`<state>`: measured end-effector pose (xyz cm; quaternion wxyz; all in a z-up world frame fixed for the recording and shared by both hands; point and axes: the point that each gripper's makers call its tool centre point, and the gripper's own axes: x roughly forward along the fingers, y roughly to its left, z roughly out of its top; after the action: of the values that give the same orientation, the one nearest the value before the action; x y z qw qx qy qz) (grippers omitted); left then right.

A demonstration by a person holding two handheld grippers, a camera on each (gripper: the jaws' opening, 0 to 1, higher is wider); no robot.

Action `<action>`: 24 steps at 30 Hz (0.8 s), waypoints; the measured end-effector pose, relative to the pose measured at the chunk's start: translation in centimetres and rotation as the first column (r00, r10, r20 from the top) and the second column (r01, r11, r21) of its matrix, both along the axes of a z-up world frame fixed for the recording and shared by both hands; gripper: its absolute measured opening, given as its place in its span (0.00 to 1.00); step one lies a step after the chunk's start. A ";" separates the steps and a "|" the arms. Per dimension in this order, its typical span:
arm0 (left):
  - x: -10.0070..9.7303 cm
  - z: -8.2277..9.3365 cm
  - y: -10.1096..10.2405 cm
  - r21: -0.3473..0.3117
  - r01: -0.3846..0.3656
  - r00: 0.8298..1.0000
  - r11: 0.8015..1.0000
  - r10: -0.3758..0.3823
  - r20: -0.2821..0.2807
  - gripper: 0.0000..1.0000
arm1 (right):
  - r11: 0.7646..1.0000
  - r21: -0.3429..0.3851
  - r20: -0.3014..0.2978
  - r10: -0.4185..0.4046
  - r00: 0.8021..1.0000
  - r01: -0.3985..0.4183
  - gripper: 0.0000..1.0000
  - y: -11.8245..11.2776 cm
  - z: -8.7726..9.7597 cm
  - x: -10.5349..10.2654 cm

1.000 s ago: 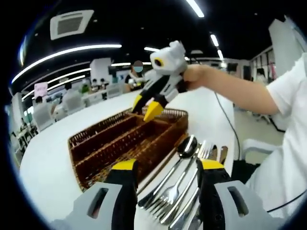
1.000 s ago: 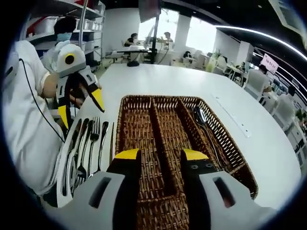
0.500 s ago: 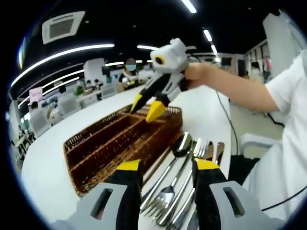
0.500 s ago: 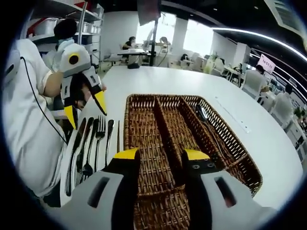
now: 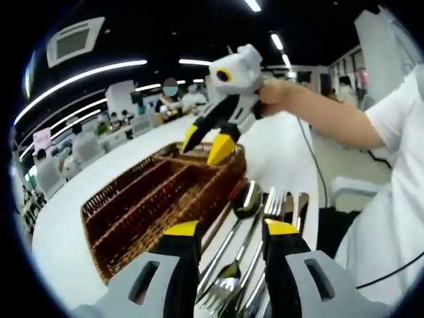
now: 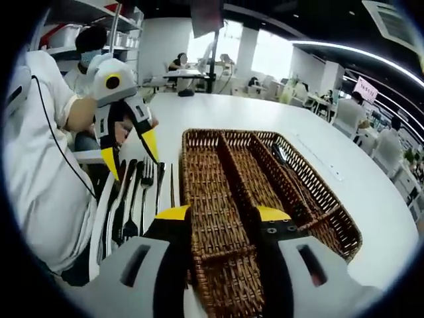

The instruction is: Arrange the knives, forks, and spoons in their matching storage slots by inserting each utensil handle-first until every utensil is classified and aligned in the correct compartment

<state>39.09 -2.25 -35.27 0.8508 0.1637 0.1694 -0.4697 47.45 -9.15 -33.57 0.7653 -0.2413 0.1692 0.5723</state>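
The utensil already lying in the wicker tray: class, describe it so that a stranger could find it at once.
On the white table stands a brown wicker tray with three long compartments. In the right gripper view, look in the compartment farthest from the row of loose cutlery. A shiny metal utensil lies there, the one piece inside the tray.

An open-plan office: long ceiling light strips (image 5: 79, 83) and an air vent (image 5: 71, 41) overhead, seated people at rows of desks (image 6: 311, 96), bright windows (image 6: 275, 53), shelving (image 6: 122, 30), around a large white worktop (image 6: 265, 116).
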 end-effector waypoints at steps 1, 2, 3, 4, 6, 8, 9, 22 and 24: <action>0.1 0.0 0.0 0.002 0.001 1.000 1.000 -0.001 -0.001 0.36 | 1.000 0.001 0.001 0.000 1.000 0.000 0.38 -0.1 0.0 -0.1; 0.1 -0.1 0.0 0.005 0.003 1.000 1.000 -0.003 -0.002 0.35 | 1.000 0.003 0.001 0.000 1.000 0.000 0.38 -0.1 0.0 -0.2; 0.2 -0.2 -0.1 0.012 0.007 1.000 1.000 -0.007 -0.004 0.35 | 1.000 0.004 0.001 -0.001 1.000 0.001 0.38 -0.2 0.0 -0.3; 0.2 -0.3 -0.1 0.016 0.010 1.000 1.000 -0.010 -0.005 0.35 | 1.000 0.006 0.002 -0.002 1.000 0.002 0.38 -0.3 0.0 -0.3; 0.2 -0.4 -0.2 0.022 0.017 1.000 1.000 -0.017 -0.007 0.34 | 1.000 0.008 0.000 -0.003 1.000 0.003 0.38 -0.4 -0.1 -0.4; 0.3 -0.4 -0.3 0.024 0.022 1.000 0.999 -0.021 -0.009 0.34 | 1.000 0.009 -0.001 -0.005 1.000 0.005 0.38 -0.5 -0.1 -0.4; 0.4 -0.5 -0.4 0.026 0.024 1.000 0.999 -0.024 -0.011 0.33 | 1.000 0.010 -0.001 -0.005 1.000 0.005 0.38 -0.5 -0.1 -0.4; 1.1 -1.2 -0.9 0.066 0.065 0.997 0.996 -0.063 -0.042 0.28 | 1.000 0.027 -0.009 -0.006 1.000 0.006 0.38 -1.0 -0.2 -1.2; 1.1 -1.3 -1.0 0.068 0.068 0.997 0.995 -0.065 -0.046 0.27 | 1.000 0.029 -0.009 -0.009 1.000 0.009 0.38 -1.1 -0.3 -1.2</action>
<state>40.19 -3.24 -36.58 0.8244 0.1885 0.1988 -0.4952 46.22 -10.23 -33.84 0.7704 -0.2268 0.1653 0.5724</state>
